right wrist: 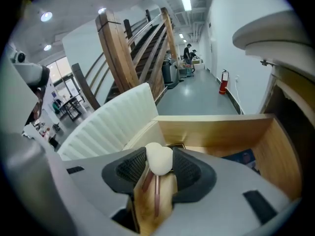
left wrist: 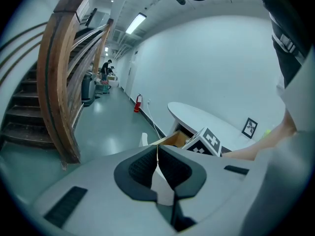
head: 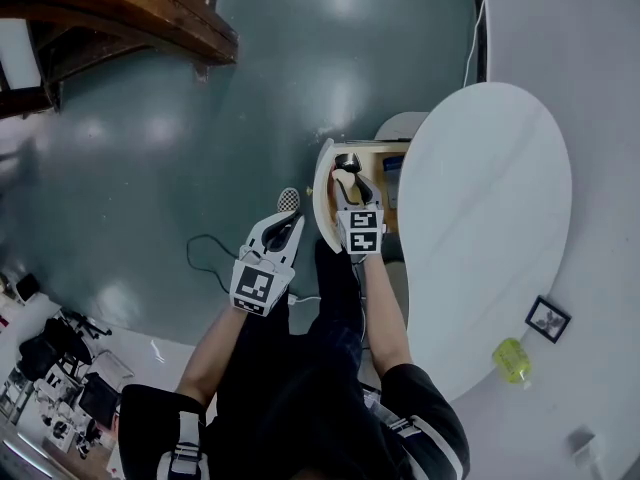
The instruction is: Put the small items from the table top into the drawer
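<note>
The drawer (head: 323,196) stands pulled out under the left edge of the white oval table (head: 480,218). It has a wooden inside (right wrist: 216,129) and a white ribbed front (right wrist: 108,124). My right gripper (head: 346,168) hangs over the drawer, pointing down into it, shut on a small cream rounded item (right wrist: 158,159). Two thin brown rods show in the gap just below that item. A blue item (right wrist: 241,157) lies on the drawer floor. My left gripper (head: 290,223) is left of the drawer front above the floor; in the left gripper view its pads (left wrist: 147,167) meet.
A small black picture frame (head: 547,318) and a yellow-green object (head: 511,360) sit at the table's far side by the wall. A wooden staircase (head: 120,8) rises at top left. A cable (head: 205,258) lies on the grey-green floor, and clutter fills the bottom left corner.
</note>
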